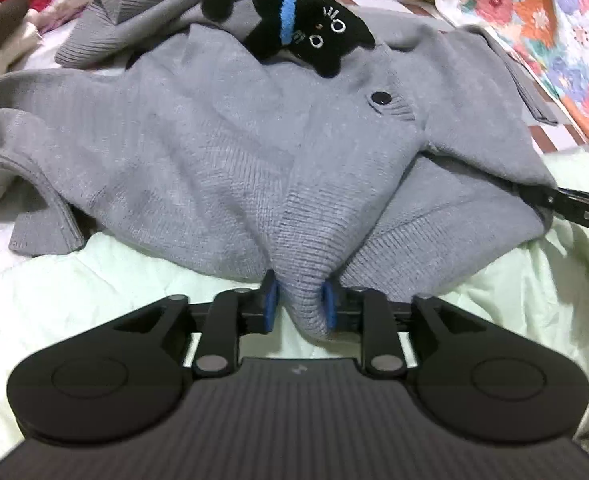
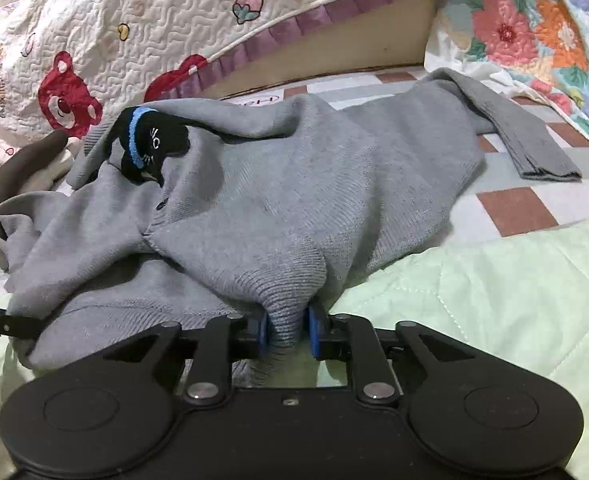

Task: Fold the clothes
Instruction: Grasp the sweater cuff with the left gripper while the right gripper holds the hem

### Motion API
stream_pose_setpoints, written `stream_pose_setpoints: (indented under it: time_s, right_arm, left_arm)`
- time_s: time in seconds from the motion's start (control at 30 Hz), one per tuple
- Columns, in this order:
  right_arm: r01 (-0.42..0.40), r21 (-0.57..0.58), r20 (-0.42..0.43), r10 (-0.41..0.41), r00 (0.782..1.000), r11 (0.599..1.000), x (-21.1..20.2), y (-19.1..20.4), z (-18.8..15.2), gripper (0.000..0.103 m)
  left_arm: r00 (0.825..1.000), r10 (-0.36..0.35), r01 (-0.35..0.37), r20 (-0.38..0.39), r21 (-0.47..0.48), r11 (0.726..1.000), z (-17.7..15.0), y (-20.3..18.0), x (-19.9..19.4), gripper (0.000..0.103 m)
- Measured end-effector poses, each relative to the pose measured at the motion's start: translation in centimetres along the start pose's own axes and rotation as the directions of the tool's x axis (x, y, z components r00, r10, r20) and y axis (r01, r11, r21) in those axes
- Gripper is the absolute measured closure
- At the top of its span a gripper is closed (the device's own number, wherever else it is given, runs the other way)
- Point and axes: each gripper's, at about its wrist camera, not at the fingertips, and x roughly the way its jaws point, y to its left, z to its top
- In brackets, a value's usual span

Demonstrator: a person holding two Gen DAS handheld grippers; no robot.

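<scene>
Pale green quilt [image 1: 134, 264] underlies both downward-tilted grippers, left gripper [image 1: 300, 300] and right gripper [image 2: 287, 330], jaws each pinching the grey sweater's [image 1: 198, 152] ribbed hem.

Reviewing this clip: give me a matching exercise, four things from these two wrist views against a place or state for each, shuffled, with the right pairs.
Things:
1. grey sweater
2. black cat patch
3. left tool
4. loose sleeve

Places or states:
A. lies flat on the checked sheet, far right in the right wrist view
B. closed on a bunch of ribbed hem
C. crumpled on the bed, its hem held at two spots
D. sits on the sweater's far part, crossed by a blue band

Pairs: 1-C, 2-D, 3-B, 4-A
</scene>
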Motion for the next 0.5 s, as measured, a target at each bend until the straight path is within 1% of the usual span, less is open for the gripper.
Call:
stream_pose_setpoints:
  time_s: [0.03,0.07,0.1,0.17,0.2,0.27,0.3,0.33,0.37,0.4,0.43,0.47,0.5]
  right_arm:
    - [0.002,-0.017,0.004,-0.002,1.000,1.000,-0.1,0.3,-0.1,0.075]
    - [0.008,-0.036,0.006,-0.008,1.000,0.999,-0.2,0.6,-0.3,0.071]
    - [0.017,-0.045,0.008,-0.016,1.000,0.999,-0.1,0.9,-0.4,0.063]
    - [0.034,-0.049,0.011,-0.034,0.999,0.998,0.0,1.2,-0.8,0.052]
    - [0.043,-0.042,0.013,-0.042,0.999,0.998,0.2,1.3,-1.0,0.047]
    - [0.060,-0.023,0.022,-0.059,0.998,0.998,0.3,1.5,-1.6,0.042]
    - [0.066,-0.027,0.034,-0.065,0.997,0.997,0.4,1.6,-1.8,0.040]
    - [0.071,-0.031,0.047,-0.070,0.996,0.997,0.5,1.6,-1.9,0.040]
    - [0.077,-0.036,0.060,-0.074,0.995,0.996,0.6,1.7,-2.1,0.043]
    - [0.079,-0.071,0.079,-0.073,0.994,0.994,0.7,1.7,-1.8,0.071]
    - [0.081,-0.110,0.098,-0.070,0.993,0.991,0.7,1.7,-1.4,0.085]
    - [0.090,-0.141,0.123,-0.073,0.990,0.986,0.4,1.6,-0.8,0.087]
    - [0.085,-0.148,0.163,-0.061,0.985,0.985,-0.3,1.4,0.0,0.088]
  left_arm:
    - [1.000,0.024,-0.024,0.017,0.013,1.000,-0.2,-0.2,0.0,0.059]
    - [0.998,0.053,-0.054,0.035,0.032,0.998,-0.5,-0.3,0.1,0.053]
    - [0.996,0.075,-0.077,0.049,0.046,0.996,-0.6,-0.5,0.1,0.050]
    - [0.994,0.092,-0.095,0.060,0.048,0.994,-0.6,-0.7,0.5,0.047]
    - [0.993,0.100,-0.103,0.066,0.045,0.994,-0.5,-0.7,0.8,0.043]
    - [0.989,0.123,-0.126,0.085,0.039,0.991,-0.3,-0.8,1.5,0.039]
    - [0.987,0.130,-0.134,0.098,0.037,0.990,-0.2,-0.9,1.7,0.041]
    - [0.986,0.123,-0.129,0.112,0.053,0.990,-0.1,-1.0,1.7,0.051]
    - [0.987,0.102,-0.114,0.121,0.093,0.989,0.0,-1.3,1.5,0.092]
    - [0.987,0.089,-0.107,0.135,0.138,0.985,0.2,-1.8,1.1,0.093]
    - [0.984,0.083,-0.112,0.155,0.188,0.976,0.5,-2.4,0.4,0.093]
    - [0.982,0.067,-0.106,0.176,0.221,0.969,0.9,-2.8,-0.7,0.094]
    - [0.980,0.041,-0.087,0.197,0.234,0.968,1.4,-2.9,-2.2,0.094]
